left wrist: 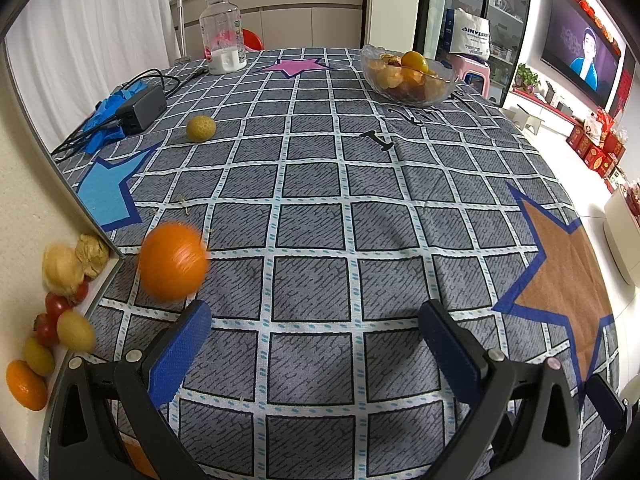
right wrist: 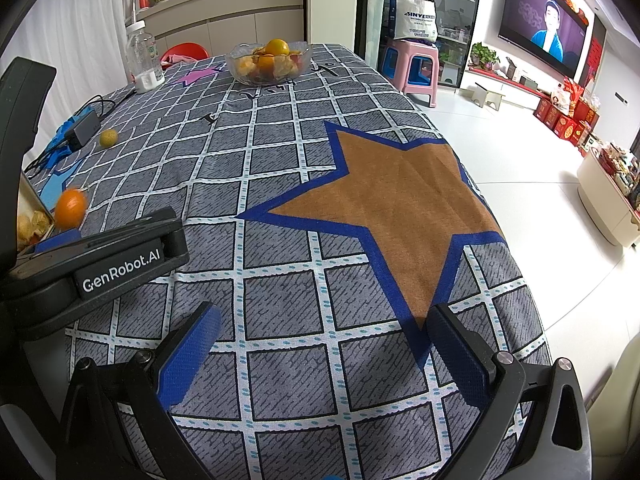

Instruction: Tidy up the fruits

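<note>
A blurred orange [left wrist: 173, 261] lies on the checked tablecloth just beyond the left fingertip of my left gripper [left wrist: 316, 326], which is open and empty. It also shows in the right wrist view [right wrist: 70, 207]. A white tray [left wrist: 102, 280] at the left edge holds small yellow, orange and red fruits [left wrist: 60, 268]. A yellow-green fruit [left wrist: 201, 128] lies alone farther back. A glass bowl [left wrist: 408, 76] of oranges stands at the far side; it also shows in the right wrist view [right wrist: 269, 63]. My right gripper [right wrist: 324, 330] is open and empty over the cloth near the brown star.
A plastic bottle [left wrist: 222, 32] stands at the far left. A black charger [left wrist: 141, 109] with cables lies on blue material at the left edge. The table's right edge drops to the floor, where a pink stool [right wrist: 416, 68] stands. The left gripper's body [right wrist: 92, 264] shows left in the right view.
</note>
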